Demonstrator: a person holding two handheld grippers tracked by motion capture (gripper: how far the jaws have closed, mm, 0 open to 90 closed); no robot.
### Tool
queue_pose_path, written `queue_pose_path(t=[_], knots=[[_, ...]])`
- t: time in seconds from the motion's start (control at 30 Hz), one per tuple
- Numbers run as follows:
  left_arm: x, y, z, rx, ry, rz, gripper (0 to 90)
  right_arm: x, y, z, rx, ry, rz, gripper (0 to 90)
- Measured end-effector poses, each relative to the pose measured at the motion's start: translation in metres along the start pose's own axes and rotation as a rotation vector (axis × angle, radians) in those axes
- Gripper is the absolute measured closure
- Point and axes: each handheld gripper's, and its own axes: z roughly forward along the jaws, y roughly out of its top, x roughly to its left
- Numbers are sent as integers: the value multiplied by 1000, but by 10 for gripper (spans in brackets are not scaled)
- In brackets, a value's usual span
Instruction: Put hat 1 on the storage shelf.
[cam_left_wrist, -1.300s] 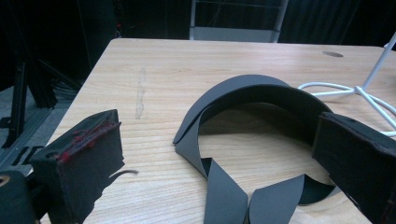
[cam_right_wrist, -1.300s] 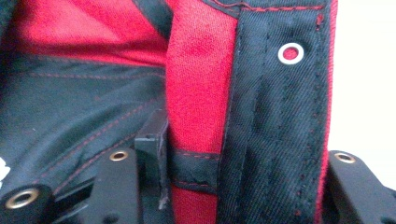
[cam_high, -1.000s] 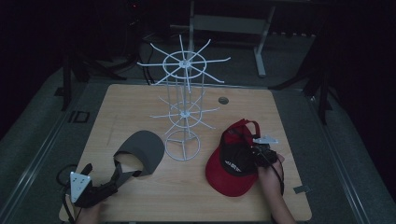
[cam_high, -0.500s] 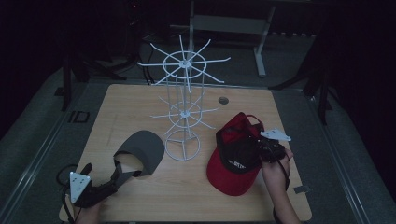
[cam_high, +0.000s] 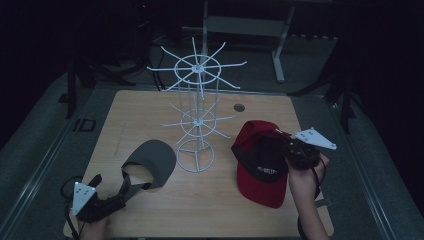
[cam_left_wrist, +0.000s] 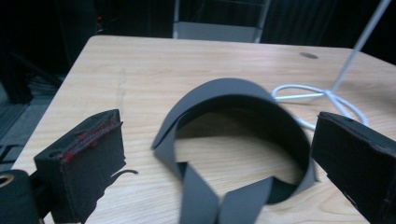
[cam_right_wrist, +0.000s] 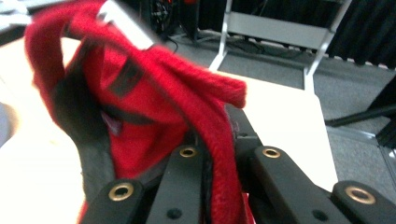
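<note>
A red cap (cam_high: 260, 160) with a black panel hangs over the right side of the wooden table (cam_high: 150, 105), lifted by its back edge. My right gripper (cam_high: 286, 152) is shut on the cap's red fabric (cam_right_wrist: 205, 116), which runs down between its two jaws. A grey visor (cam_high: 150, 159) lies flat at the front left, strap toward me. My left gripper (cam_high: 129, 186) rests on the table just short of the visor (cam_left_wrist: 233, 121), open, its pads (cam_left_wrist: 88, 154) either side of the strap without touching it. A white wire rack (cam_high: 196, 105) with radiating hooks stands in the table's middle.
The rack's ring base (cam_high: 195, 156) sits between visor and cap, also as a white ring base (cam_left_wrist: 322, 98) beyond the visor. A small round grommet (cam_high: 239, 107) is set in the tabletop behind the cap. A metal stand (cam_high: 280, 45) stands on the floor beyond the table.
My right gripper has risen and drifted right, lifting the red cap off the table so it now hangs from the jaws. The left gripper and the visor have stayed put.
</note>
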Motion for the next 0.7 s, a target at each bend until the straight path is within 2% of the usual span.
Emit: queue_pose_path(t=[0.07,0.17,0.23,0.3,0.4,0.43,0.47,0.7], knots=[[-4,4,-1,-6,-32,15,33,0,10,-12,-35,3,-5,862],[-13,9,-4,-14,-87,37,33,1,16,-18,-53,1,-11,862],[-18,13,-5,-19,-108,45,34,0,21,-23,-59,5,-20,862],[-22,20,-7,-7,-170,36,39,1,25,-28,-68,-10,-39,862],[-30,27,-9,-12,-208,60,37,-2,32,-36,-84,-30,-61,862],[-34,30,-10,-10,-207,80,38,-3,34,-38,-90,-33,-64,862],[-38,32,-10,-3,-226,95,38,-5,36,-40,-95,-45,-73,862],[-63,48,-10,-11,-325,126,49,-7,45,-53,-119,-20,-62,862]])
